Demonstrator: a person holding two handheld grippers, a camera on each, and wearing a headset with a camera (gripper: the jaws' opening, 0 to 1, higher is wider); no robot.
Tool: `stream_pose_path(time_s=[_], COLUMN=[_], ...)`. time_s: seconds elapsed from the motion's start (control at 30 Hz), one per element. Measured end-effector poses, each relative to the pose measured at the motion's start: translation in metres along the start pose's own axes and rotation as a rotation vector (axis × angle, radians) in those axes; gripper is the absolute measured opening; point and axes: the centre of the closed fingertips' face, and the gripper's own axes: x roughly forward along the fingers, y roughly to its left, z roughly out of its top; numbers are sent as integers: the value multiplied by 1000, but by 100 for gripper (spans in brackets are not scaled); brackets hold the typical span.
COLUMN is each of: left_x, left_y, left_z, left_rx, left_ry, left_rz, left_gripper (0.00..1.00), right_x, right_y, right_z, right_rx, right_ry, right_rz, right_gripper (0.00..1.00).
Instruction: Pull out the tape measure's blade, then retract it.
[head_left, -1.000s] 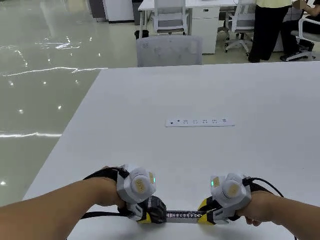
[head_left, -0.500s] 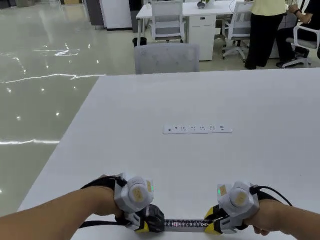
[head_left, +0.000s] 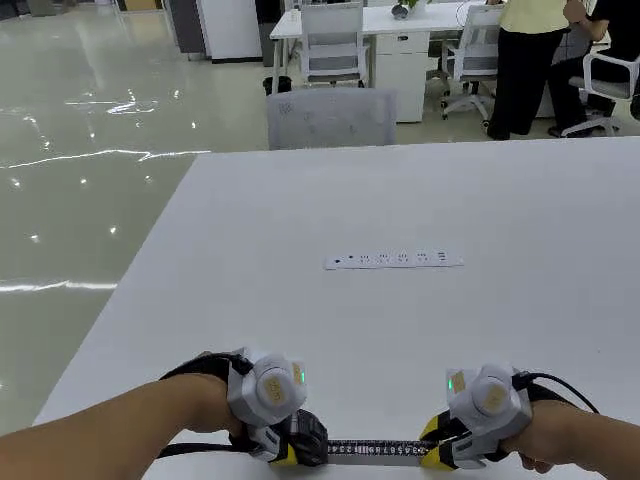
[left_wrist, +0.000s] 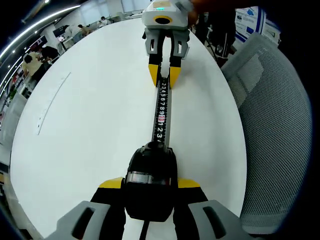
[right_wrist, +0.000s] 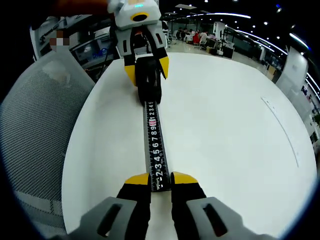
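Tape measure case (left_wrist: 151, 182): bottom centre of head view, clamped between left gripper (left_wrist: 150, 184) fingers. Blade (right_wrist: 154, 145): partly drawn along worktop (head_left: 400, 200), tip pinched by right gripper (right_wrist: 160, 181) fingers. Outstanding: retraction.

The black tape measure case (left_wrist: 151, 172) sits gripped in the left claw (left_wrist: 150, 185); its numbered blade (left_wrist: 161, 112) stretches flat, tip pinched in the right claw (right_wrist: 160, 179).
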Motion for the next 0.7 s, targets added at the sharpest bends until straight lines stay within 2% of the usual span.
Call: stream_pose_path(time_s=[0.7], left_x=[-1], left_y=[0], left_z=[0], left_rx=[-2], left_ry=[-2], left_rz=[1], left_gripper=[33], right_x=[-17], right_y=[-3], right_z=[-20], right_rx=[15], right_ry=[15], right_rz=[-15], right_gripper=[12])
